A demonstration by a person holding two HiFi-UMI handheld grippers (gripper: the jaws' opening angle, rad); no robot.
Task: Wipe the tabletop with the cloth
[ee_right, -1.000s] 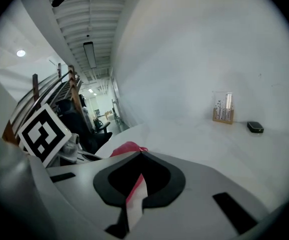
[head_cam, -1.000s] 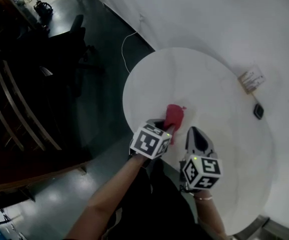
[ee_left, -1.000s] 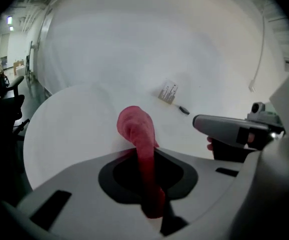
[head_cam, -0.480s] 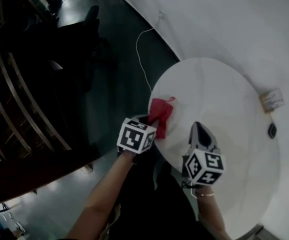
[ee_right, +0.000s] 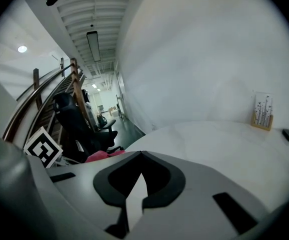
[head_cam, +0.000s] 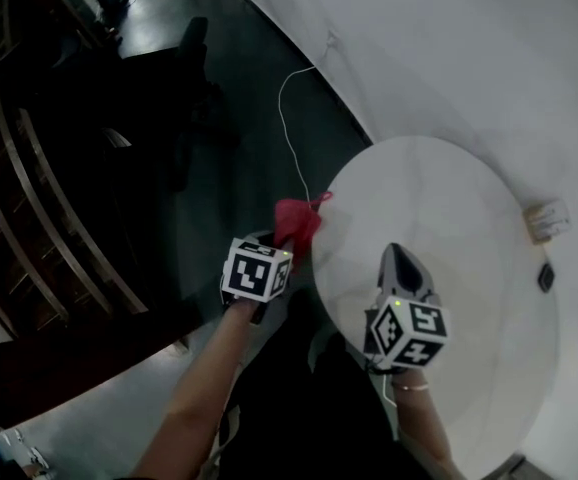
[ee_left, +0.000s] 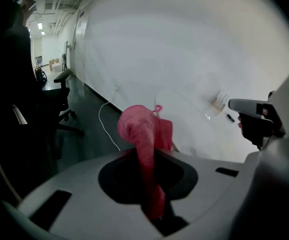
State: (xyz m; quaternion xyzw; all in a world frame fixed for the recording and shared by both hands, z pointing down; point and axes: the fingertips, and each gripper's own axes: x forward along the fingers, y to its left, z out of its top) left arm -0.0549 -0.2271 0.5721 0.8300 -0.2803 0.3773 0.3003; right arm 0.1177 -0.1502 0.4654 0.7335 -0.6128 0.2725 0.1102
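Observation:
The red cloth (head_cam: 295,220) hangs bunched from my left gripper (head_cam: 285,246), which is shut on it just past the left edge of the round white table (head_cam: 449,208), over the dark floor. In the left gripper view the cloth (ee_left: 143,134) rises out of the shut jaws of that gripper (ee_left: 152,186), clear of the tabletop (ee_left: 204,129). My right gripper (head_cam: 397,254) hovers over the table's near part, jaws shut with nothing in them. In the right gripper view its tips (ee_right: 140,158) meet above the tabletop (ee_right: 219,144), and the cloth (ee_right: 102,155) shows at the left.
A small wooden card stand (head_cam: 549,218) and a little black object (head_cam: 546,277) sit at the table's right edge by the white wall. A white cable (head_cam: 291,98) lies on the dark floor. A black office chair (head_cam: 195,60) and wooden railings (head_cam: 29,198) stand to the left.
My left gripper has carried the cloth leftward, from the tabletop to beyond the table's left edge. The right gripper has stayed near the front of the table.

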